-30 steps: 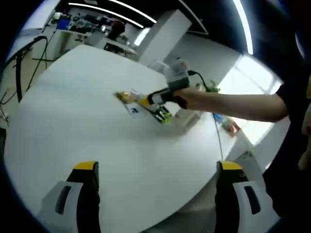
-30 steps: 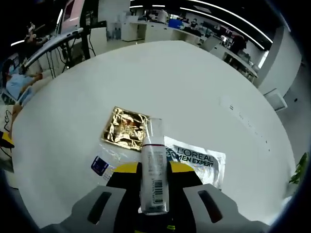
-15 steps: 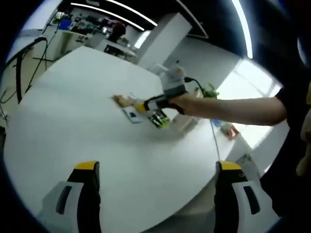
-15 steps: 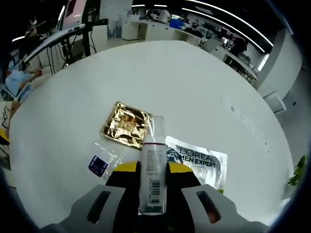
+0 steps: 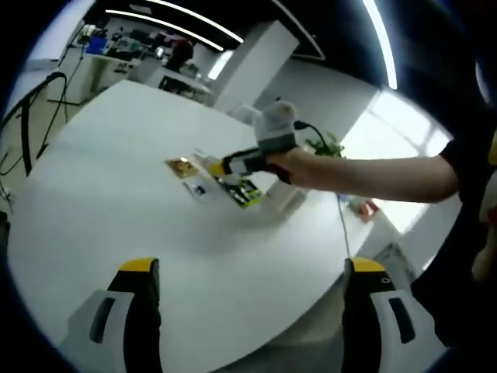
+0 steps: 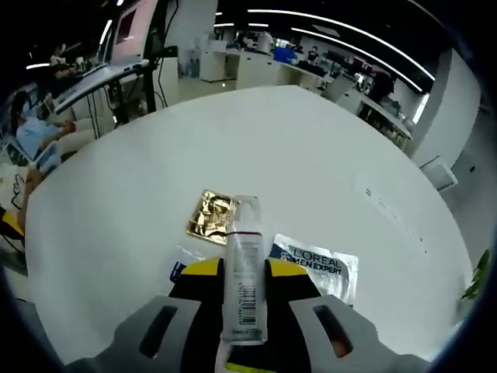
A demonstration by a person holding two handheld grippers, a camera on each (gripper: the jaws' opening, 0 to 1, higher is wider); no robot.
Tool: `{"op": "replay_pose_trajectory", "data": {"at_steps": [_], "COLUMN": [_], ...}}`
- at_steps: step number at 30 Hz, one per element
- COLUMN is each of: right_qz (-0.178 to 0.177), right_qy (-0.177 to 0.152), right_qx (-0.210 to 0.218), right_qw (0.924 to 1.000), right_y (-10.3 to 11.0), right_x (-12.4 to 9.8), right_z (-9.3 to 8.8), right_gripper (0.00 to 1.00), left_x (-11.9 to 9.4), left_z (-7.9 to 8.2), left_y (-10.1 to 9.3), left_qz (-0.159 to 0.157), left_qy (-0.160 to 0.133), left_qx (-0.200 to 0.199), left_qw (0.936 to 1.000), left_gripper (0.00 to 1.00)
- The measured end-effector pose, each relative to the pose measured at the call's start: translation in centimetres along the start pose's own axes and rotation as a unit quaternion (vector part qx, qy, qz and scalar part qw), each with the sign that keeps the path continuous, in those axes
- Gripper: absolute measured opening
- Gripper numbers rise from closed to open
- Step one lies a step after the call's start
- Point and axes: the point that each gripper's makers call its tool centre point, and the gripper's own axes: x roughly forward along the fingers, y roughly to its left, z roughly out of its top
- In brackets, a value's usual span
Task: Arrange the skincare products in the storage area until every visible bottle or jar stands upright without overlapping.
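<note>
Between the jaws of the right gripper [image 6: 245, 307], a slim white bottle [image 6: 244, 284] with a clear cap lies clamped along the jaw line, cap pointing to 12 o'clock and barcode toward the camera. Beyond its cap, on the white surface [image 6: 311, 155], a gold foil sachet [image 6: 210, 218] lies at about 11 o'clock and a silver L'Oreal sachet [image 6: 320, 264] at about 2 o'clock; a small clear packet with a blue label [image 6: 178, 270] sits at 9 o'clock beside the jaw.

To do this step well, I judge the bottle should be turned so its base faces the surface, set down on bare white off the sachets, and freed only once it stands steady.

The left gripper [image 5: 247, 318] hangs with its jaws spread wide, nothing between them. In the left gripper view the right gripper [image 5: 241, 165] shows at 12 o'clock, over the sachets.

Against a second ago, the sachets look smaller and farther beneath the bottle in the right gripper view, and more of the room shows, so the right gripper has lifted. The grasp on the bottle is unchanged; the left jaws are as wide as before.
</note>
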Motion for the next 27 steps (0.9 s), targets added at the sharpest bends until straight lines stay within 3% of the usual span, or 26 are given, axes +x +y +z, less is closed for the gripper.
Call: {"op": "replay_pose_trajectory", "data": {"at_steps": [4, 18, 27], "right_qz": [0.011, 0.045, 0.083], "right_qy": [-0.008, -0.06, -0.114], "right_qx": [-0.012, 0.01, 0.044], "right_qw": [0.9998, 0.9972, 0.989], "right_y": [0.7, 3.0, 5.0], "right_x": [-1.2, -5.6, -10.1], "right_z": [0.3, 1.3, 2.6], "right_gripper": [0.2, 0.2, 0.2], "left_x": [-0.1, -0.5, -1.0], "left_z": [0.0, -0.3, 0.7], "left_y": [-0.4, -2.9, -4.4], "left_qz": [-0.001, -0.01, -0.013], "left_qy": [-0.007, -0.016, -0.03], "left_qx": [-0.002, 0.005, 0.018], "left_qw": [1.0, 0.9998, 0.9993], "left_gripper": [0.89, 0.87, 0.86]}}
